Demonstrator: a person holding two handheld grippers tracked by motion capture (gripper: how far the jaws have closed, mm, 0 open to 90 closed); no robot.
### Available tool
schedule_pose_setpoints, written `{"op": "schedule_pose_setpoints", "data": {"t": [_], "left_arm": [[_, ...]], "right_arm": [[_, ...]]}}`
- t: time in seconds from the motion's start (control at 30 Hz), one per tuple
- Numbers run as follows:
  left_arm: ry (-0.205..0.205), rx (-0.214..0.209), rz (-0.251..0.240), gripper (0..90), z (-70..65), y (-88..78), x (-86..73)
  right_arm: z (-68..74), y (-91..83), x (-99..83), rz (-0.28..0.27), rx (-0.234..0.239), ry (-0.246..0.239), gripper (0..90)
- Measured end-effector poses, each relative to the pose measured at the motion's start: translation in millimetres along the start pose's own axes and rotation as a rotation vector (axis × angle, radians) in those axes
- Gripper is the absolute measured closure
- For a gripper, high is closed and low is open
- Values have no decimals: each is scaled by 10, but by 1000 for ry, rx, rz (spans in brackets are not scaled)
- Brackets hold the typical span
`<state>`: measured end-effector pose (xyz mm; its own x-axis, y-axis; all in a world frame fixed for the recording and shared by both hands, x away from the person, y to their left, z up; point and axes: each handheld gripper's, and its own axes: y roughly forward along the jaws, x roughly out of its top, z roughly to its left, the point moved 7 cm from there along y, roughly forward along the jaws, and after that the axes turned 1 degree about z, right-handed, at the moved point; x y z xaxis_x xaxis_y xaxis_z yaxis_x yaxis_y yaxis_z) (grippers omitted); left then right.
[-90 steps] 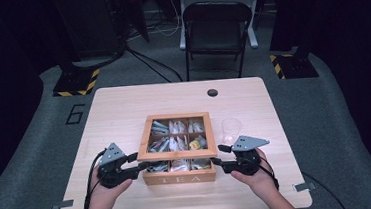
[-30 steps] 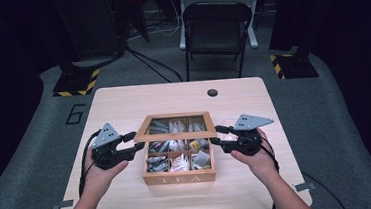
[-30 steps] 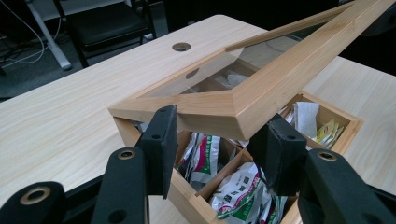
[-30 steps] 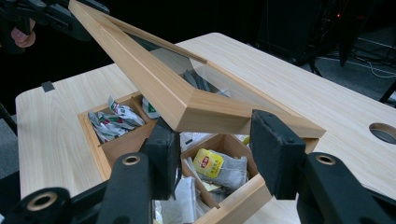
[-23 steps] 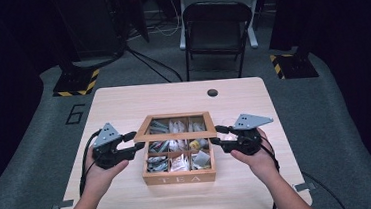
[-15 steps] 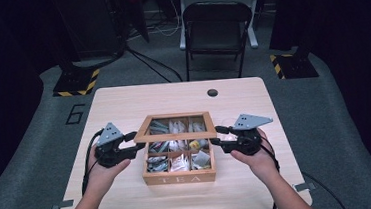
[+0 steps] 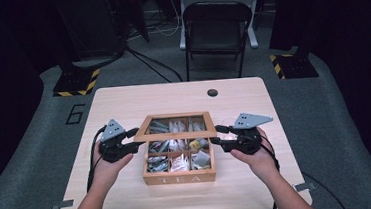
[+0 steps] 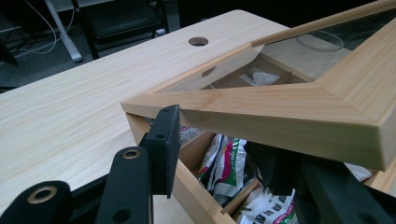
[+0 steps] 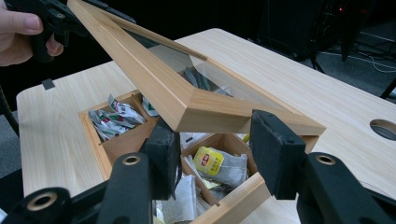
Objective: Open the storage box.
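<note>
Now the lid (image 7: pixel 176 127) of the tea box (image 7: pixel 179 161) is up higher than it was a moment ago. Three seconds ago it lay flat and shut on the box, with both grippers down near the front. Since then the front edge has gone up bit by bit, and the hands have moved back along the sides with it.

The box sits on the table (image 7: pixel 123 104), near the front and in the middle. It is wood, with the word TEA on its front. The lid is a wood frame with a clear pane, tilted up at the front and still joined to the box at the back. Under it you can see little spaces full of tea bags (image 9: pixel 219 163).

The left gripper (image 7: pixel 135 139) is at the left side of the lid. In the left gripper view its jaws are a little open, one on each side of the lid's corner (image 8: pixel 196 109). You cannot tell if they press on the wood or just sit under it.

The right gripper (image 7: pixel 217 134) is at the right side of the lid. In the right gripper view its jaws are partly open too, with the lid's corner (image 9: pixel 210 112) just above and between them. A hand (image 9: pixel 21 35) with the other gripper shows far off at the top left.

A dark hole (image 7: pixel 212 92) is in the table behind the box.
</note>
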<state>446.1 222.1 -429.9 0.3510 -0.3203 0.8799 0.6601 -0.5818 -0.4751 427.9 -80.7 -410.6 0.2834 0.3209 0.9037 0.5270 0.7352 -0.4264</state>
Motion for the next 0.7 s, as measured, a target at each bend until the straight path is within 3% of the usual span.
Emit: {"op": "schedule_pose_setpoints", "data": {"t": [0.23,0.5,0.7], "left_arm": [[0,-2,-7,553,26,11,40],[-5,-7,-2,556,74,24,148],[-16,-3,-12,556,114,42,216]], "right_arm": [[-26,13,20,-17,16,36,512],[-108,71,75,-1,-11,16,496],[-211,137,111,10,-6,35,493]]}}
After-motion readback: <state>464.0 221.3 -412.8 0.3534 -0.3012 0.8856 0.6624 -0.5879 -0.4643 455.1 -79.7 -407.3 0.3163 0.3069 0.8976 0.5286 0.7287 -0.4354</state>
